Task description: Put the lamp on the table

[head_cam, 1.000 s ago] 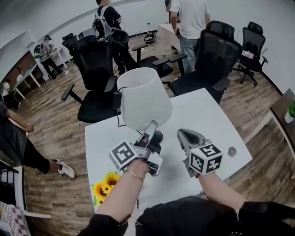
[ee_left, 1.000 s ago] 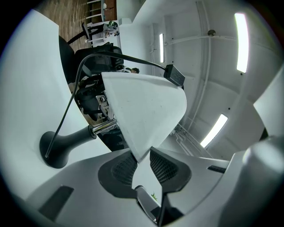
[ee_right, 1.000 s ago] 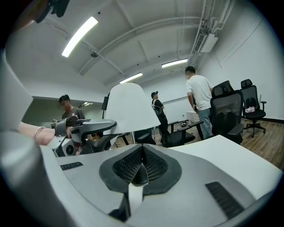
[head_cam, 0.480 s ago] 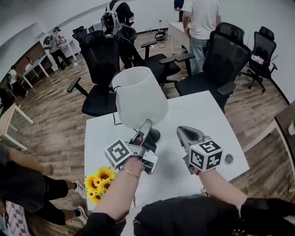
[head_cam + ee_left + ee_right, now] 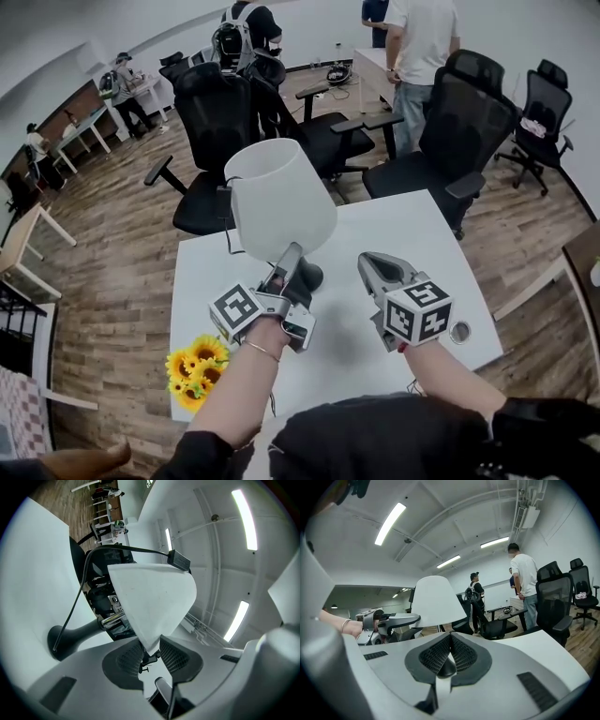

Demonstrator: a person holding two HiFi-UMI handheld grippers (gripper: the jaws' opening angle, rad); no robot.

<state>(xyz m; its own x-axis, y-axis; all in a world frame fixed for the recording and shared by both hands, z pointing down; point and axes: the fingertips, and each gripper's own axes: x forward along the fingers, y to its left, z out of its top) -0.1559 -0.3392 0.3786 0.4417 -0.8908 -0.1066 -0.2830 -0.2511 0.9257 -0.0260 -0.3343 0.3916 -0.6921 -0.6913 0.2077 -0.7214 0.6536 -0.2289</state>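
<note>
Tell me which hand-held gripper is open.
The left hand-held gripper: its jaws have just been opening around the lamp shade's edge; the right hand-held gripper is shut.

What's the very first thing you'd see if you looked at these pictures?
The big white lamp standing on the white table, right in the middle. The left gripper is at its neck, where its jaws have just been opening with the neck between them, and the right gripper is shut beside it. Bright sunflowers peek out by the table's near left corner.
</note>
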